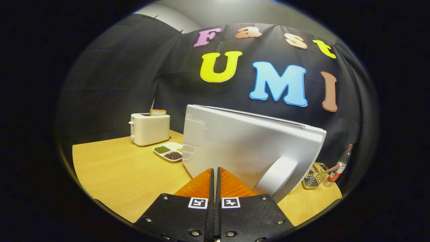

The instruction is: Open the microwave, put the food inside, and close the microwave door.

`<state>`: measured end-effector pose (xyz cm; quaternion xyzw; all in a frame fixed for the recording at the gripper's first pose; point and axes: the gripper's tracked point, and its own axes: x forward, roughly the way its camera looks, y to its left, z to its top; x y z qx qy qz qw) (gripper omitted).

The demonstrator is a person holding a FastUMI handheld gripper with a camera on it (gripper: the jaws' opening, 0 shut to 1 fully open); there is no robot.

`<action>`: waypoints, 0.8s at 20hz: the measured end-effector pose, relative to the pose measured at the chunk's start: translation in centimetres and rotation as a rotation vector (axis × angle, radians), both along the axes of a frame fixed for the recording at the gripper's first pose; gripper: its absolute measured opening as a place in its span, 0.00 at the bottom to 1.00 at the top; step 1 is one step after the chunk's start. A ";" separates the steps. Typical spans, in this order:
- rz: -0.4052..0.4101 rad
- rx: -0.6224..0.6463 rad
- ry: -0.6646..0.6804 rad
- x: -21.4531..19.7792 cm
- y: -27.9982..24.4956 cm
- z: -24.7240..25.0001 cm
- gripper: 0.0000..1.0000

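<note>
Fingers (215,174) pressed together, holding nothing, tips close against white microwave (248,148) panel. Might slip off its smooth face or shove whole unit across tabletop (124,174).

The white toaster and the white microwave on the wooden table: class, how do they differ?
The white toaster is small and stands beyond the tongs; the white microwave is far larger and sits right at their shut tips. The toaster has bread sticking out on top; the microwave's top is bare. Both are white and stand on the wooden table.
</note>
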<state>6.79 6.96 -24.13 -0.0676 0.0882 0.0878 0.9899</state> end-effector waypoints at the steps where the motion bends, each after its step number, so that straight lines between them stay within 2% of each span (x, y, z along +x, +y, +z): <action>1: -0.024 0.000 0.004 0.8 -1.0 -0.1 0.01; 4: -0.088 0.007 0.013 3.6 -3.5 -0.7 0.01; 7: -0.168 -0.039 -0.004 6.1 -6.1 -1.0 0.01; 11: -0.250 -0.006 0.021 9.7 -8.4 -1.2 0.01; 14: -0.257 -0.021 0.004 10.3 -8.3 -1.0 0.01; 15: -0.266 0.008 0.061 11.0 -8.6 -2.1 0.01; 16: -0.273 0.066 0.040 10.7 -8.3 -1.5 0.01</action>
